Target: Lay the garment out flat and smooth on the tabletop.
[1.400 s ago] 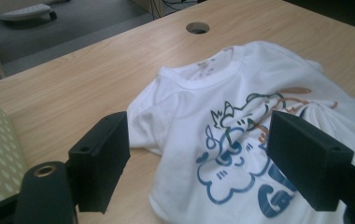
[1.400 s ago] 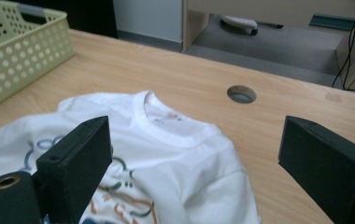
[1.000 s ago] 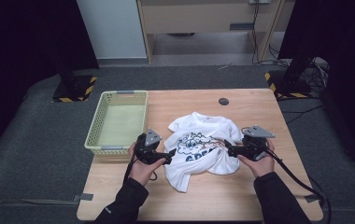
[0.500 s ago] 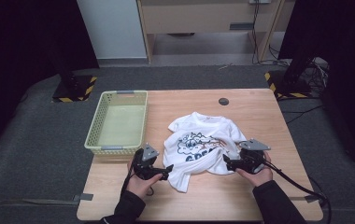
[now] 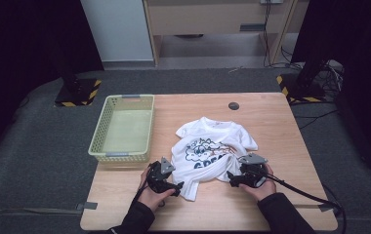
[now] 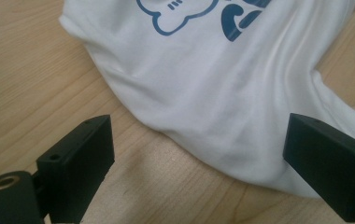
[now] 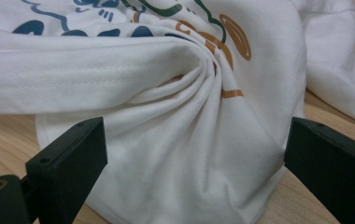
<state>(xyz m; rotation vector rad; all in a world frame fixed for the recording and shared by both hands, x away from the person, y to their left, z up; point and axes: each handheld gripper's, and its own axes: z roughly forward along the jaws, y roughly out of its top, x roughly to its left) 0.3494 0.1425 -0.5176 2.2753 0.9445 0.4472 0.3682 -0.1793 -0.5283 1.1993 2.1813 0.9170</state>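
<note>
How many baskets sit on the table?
1: a pale green basket at the table's far left, apart from the white T-shirt.

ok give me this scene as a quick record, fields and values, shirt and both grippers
surface: wooden table
shirt: white t-shirt with blue cartoon print, crumpled, lying on the table
left gripper: open, jaws on either side of the shirt's near left edge, not clamped
right gripper: open, jaws on either side of a bunched, twisted fold at the shirt's right
basket: pale green basket, nothing in it, left of the shirt, apart from it
other: small dark disc beyond the shirt
</note>
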